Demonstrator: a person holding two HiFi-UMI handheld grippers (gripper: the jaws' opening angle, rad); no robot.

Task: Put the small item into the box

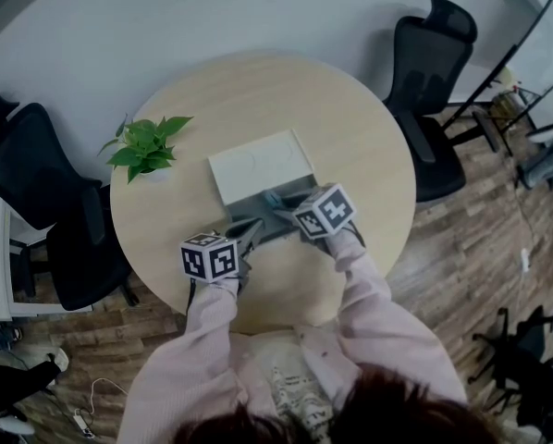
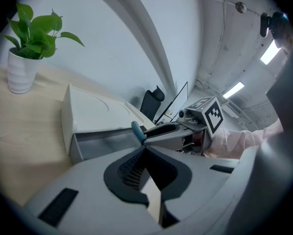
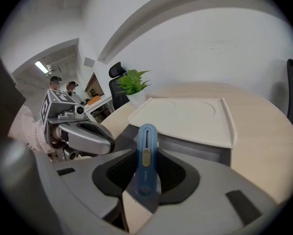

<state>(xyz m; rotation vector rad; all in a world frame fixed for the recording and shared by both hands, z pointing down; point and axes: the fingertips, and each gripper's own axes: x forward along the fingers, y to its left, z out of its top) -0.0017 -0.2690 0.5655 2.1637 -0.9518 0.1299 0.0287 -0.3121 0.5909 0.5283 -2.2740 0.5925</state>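
Right gripper view: blue cutter [image 3: 147, 151] in gripper [image 3: 146, 181]

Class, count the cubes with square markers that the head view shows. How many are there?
2. The left cube sits on the left tool; the right cube on the right tool, nearer the box. None seems hidden.

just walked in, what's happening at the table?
A person works two handheld tools over a round table. The right tool is shut on a blue utility knife, held over the open grey drawer of the white box. The left tool is shut and empty, near the drawer's front. The knife is not in yet.
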